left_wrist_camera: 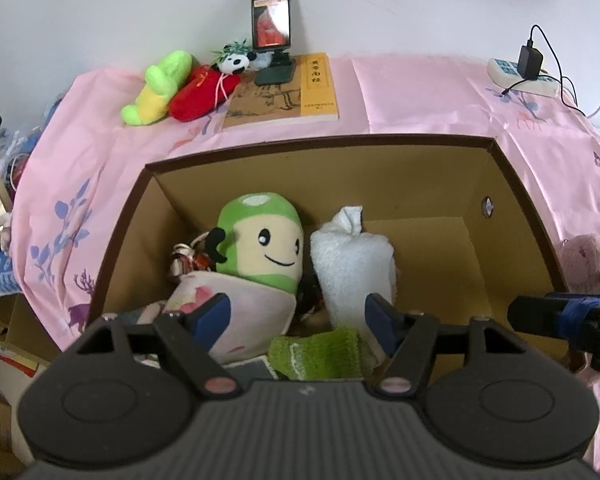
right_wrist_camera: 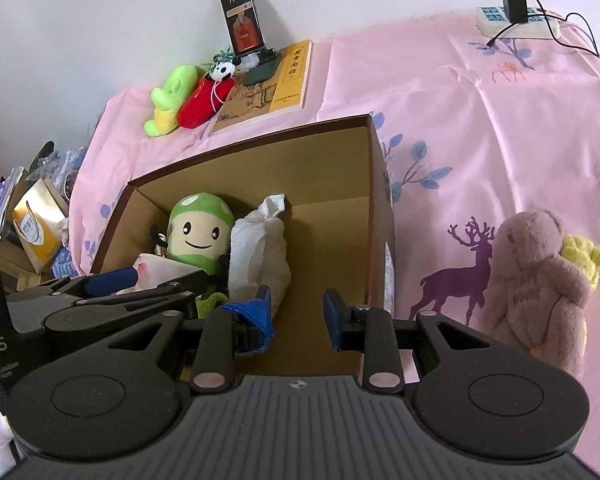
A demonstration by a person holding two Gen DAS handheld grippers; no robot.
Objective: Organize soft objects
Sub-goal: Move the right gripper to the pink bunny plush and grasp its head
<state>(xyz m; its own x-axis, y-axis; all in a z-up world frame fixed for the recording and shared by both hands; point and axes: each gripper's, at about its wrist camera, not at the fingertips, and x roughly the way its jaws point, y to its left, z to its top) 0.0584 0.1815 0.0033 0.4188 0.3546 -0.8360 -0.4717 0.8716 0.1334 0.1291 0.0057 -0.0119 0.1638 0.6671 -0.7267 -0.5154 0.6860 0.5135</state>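
A cardboard box (left_wrist_camera: pixel 512 208) is positioned on a surface covered by a pink cloth (left_wrist_camera: pixel 420 96). Inside the box, a green plush toy (left_wrist_camera: pixel 260 240) is seated beside a white towel roll (left_wrist_camera: pixel 352 260), with a green cloth (left_wrist_camera: pixel 316 354) in front of them. The left gripper (left_wrist_camera: pixel 298 316) is held above these items with its fingers wide and nothing between them. The right gripper (right_wrist_camera: pixel 298 310) is held over the box with its fingers narrowly parted and empty. A pink plush bear (right_wrist_camera: pixel 540 288) is located outside the box, to its right.
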